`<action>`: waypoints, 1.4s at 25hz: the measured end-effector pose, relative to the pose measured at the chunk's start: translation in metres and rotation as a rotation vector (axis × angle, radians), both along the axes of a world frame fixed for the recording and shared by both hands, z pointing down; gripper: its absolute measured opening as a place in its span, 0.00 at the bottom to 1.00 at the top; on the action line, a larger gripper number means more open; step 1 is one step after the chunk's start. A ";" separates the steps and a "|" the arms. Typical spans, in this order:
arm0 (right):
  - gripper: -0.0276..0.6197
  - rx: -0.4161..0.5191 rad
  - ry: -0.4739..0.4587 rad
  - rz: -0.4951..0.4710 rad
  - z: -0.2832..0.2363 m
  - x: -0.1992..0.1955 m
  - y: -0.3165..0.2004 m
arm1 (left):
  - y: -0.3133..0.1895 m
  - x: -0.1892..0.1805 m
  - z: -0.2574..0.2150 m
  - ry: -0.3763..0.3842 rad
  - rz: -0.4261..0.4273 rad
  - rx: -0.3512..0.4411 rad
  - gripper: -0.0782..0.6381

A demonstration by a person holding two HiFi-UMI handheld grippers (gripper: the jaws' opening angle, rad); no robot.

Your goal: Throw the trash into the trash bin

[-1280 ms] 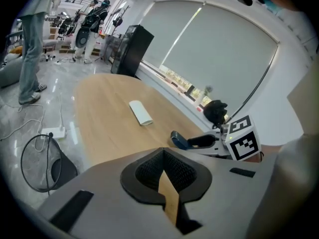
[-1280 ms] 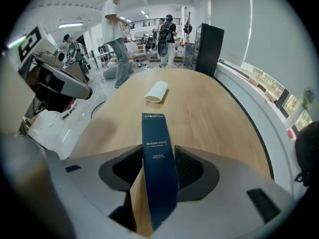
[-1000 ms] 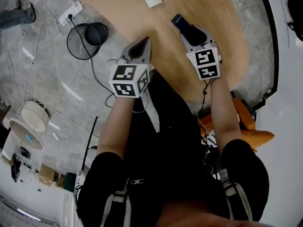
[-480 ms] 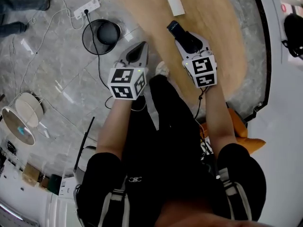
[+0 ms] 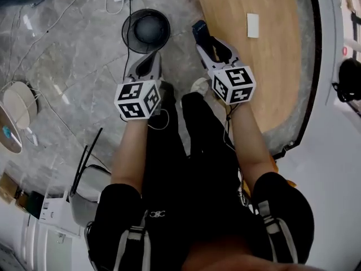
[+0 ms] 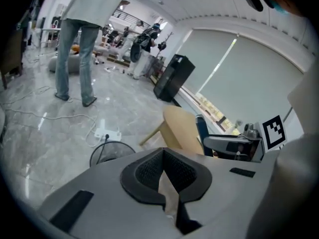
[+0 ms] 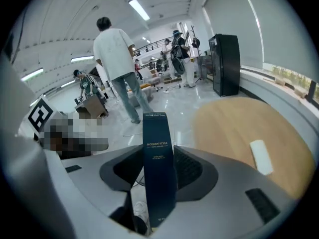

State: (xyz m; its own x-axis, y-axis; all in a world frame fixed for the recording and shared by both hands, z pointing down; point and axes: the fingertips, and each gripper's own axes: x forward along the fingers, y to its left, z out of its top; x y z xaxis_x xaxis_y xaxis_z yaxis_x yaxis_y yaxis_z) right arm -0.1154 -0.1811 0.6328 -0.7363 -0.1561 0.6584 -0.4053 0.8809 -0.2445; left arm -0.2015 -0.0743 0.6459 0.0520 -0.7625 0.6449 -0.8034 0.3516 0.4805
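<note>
Gripping a tall, narrow dark-blue cardboard box [image 7: 157, 133] low on its side faces, the right gripper [image 5: 210, 45] leaves most of it sticking out past the fingertips. It looks light and stiff but crushable, so a mild squeeze should do. The left gripper [image 6: 167, 178] is closed on a limp, thin tan paper scrap [image 6: 168, 198] between its pads, with the round black wire trash bin [image 5: 146, 30] just ahead of its fingertips.

Left hand-held gripper [image 5: 148, 62], right hand-held gripper [image 5: 206, 41]: jaws clamped, angled downward.
</note>
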 end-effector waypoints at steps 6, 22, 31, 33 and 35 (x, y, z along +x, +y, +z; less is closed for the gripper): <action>0.33 -0.082 0.001 -0.075 0.069 -0.096 0.048 | 0.061 -0.072 0.050 0.022 -0.116 -0.073 0.12; 0.34 -0.031 0.271 -0.221 0.264 -0.209 0.100 | 0.123 -0.164 0.130 0.057 -0.181 -0.135 0.12; 0.37 -0.008 0.352 -0.198 0.301 -0.195 0.102 | 0.134 -0.181 0.139 0.005 -0.165 -0.164 0.12; 0.34 -0.013 0.332 -0.184 0.289 -0.190 0.101 | 0.132 -0.179 0.136 -0.004 -0.167 -0.160 0.12; 0.20 -0.004 0.306 -0.173 0.274 -0.183 0.101 | 0.129 -0.174 0.131 -0.012 -0.167 -0.154 0.12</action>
